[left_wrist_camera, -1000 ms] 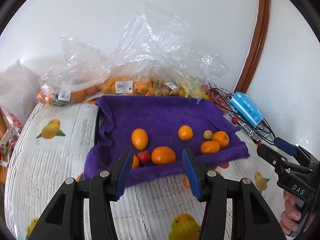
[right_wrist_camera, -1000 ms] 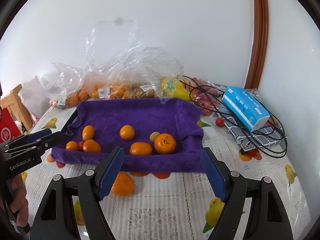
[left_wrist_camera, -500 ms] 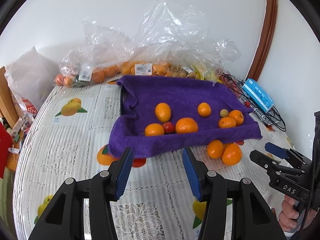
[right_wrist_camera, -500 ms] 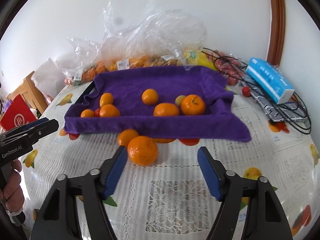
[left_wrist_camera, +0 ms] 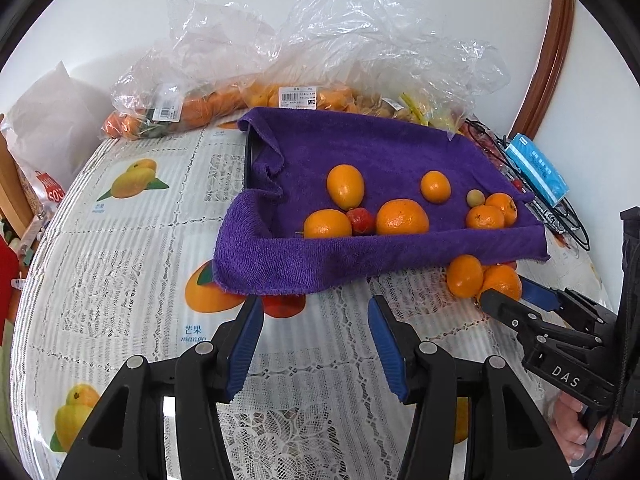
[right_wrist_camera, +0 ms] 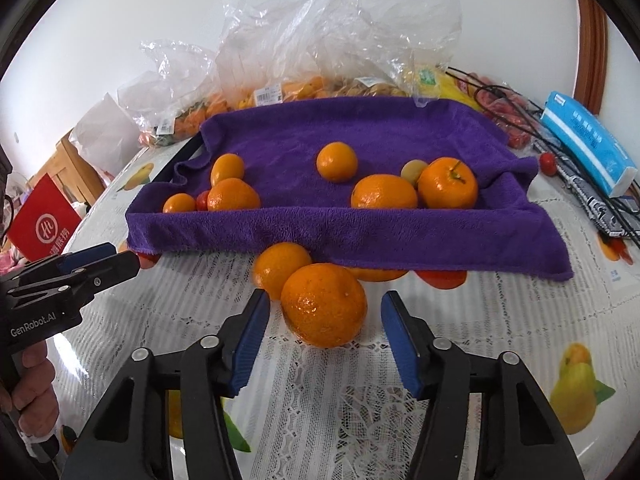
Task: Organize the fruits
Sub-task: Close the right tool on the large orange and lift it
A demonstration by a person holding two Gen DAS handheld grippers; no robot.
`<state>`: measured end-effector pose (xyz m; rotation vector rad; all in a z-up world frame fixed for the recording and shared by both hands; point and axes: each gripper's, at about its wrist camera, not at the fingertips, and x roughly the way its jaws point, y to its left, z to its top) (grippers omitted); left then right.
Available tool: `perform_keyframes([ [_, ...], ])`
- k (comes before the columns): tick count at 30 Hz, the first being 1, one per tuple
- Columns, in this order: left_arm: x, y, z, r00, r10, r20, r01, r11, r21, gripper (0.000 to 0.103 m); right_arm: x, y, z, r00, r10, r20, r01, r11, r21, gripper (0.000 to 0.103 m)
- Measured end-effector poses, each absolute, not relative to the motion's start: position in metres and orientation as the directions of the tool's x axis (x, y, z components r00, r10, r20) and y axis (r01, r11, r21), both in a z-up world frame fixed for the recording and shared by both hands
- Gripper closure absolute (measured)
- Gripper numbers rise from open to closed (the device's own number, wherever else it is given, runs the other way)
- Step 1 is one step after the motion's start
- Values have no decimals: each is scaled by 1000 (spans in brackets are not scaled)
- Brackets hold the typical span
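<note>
Right gripper jaws just been closing around orange on table, straight ahead between pads, gaps either side, not gripped. Roundish, no clear long axis. Left gripper parted, empty, farther off. Second orange behind, part hidden under towel.

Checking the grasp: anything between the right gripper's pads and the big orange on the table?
No. In the right wrist view, the right gripper brackets the big orange; only bare tablecloth shows in the gaps, pads not touching.
</note>
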<state>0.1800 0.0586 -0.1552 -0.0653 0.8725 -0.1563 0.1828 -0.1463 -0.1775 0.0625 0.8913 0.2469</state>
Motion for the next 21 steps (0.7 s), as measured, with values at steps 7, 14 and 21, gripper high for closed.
perform_keyframes([
  [7,182,51,-161,621,-185,-762,129,983,-133,49,185,-146,-185,588,247,-770,-196,967,161,59],
  [14,182,43,-170,610,-168,-774,134,985,-108,48,187,-146,-185,595,244,-766,-202,968,151,59],
  [21,183,44,-178,611,-160,-775,120,987,-109,48,189,-148,-183,616,217,-758,-184,974,129,59],
])
